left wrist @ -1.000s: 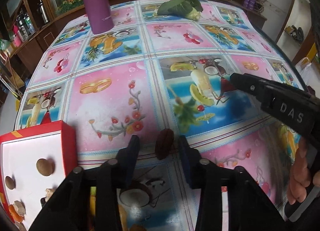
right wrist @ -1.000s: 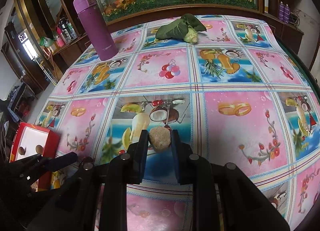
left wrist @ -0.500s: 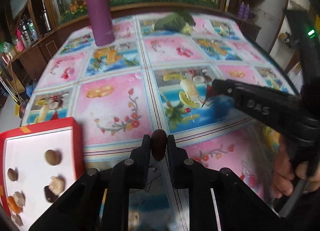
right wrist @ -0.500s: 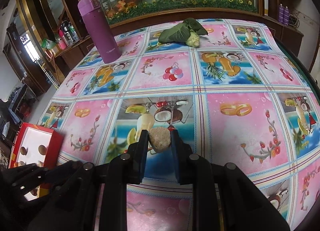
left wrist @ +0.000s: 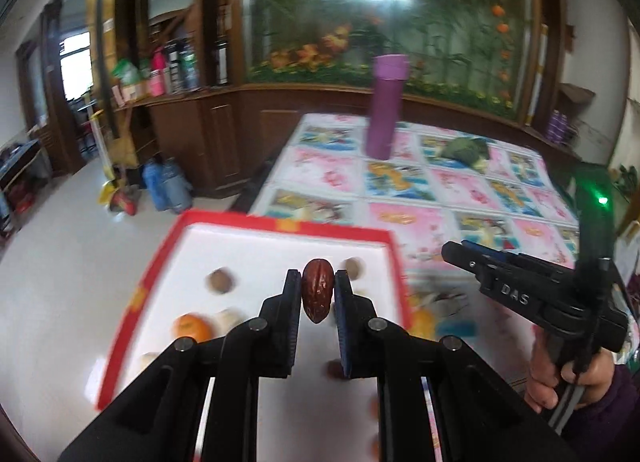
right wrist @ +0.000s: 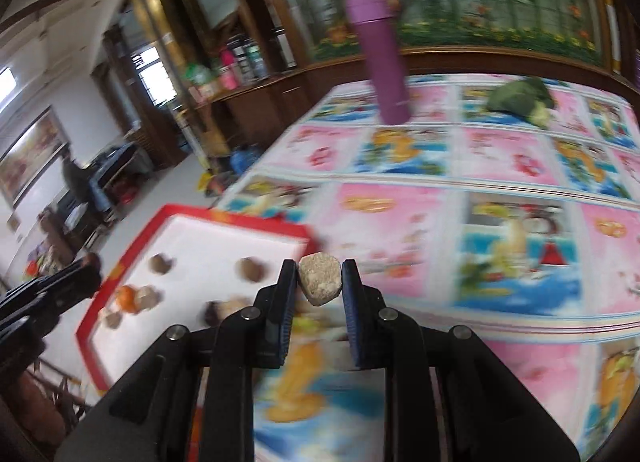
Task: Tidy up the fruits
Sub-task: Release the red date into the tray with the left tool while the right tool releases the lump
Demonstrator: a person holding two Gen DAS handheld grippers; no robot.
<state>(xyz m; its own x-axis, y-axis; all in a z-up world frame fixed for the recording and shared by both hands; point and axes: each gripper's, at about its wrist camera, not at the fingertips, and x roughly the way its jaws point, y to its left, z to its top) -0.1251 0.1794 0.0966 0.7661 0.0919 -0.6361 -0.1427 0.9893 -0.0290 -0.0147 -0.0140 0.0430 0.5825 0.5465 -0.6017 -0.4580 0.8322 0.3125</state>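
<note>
My left gripper [left wrist: 317,282] is shut on a dark red date [left wrist: 317,289], held in the air above the red-rimmed white box [left wrist: 256,252]. Several small fruits lie in that box, among them a small orange [left wrist: 191,327] and a brown nut [left wrist: 219,281]. My right gripper [right wrist: 320,274] is shut on a pale, rough beige fruit [right wrist: 320,279] and hovers over the table just right of the box [right wrist: 192,234]. In the left wrist view the right gripper [left wrist: 460,252] shows from the side, held by a hand [left wrist: 560,378].
A purple flask [right wrist: 382,58] stands upright at the far side of the patterned tablecloth [right wrist: 500,198]. A leafy green vegetable [right wrist: 520,100] lies at the far right. The box sits at the table's left edge, with white floor beyond. Wooden cabinets and an aquarium stand behind.
Both grippers have swung left and lifted, bringing the box under them. The left one closed on the date a second ago and now holds it over the box.
</note>
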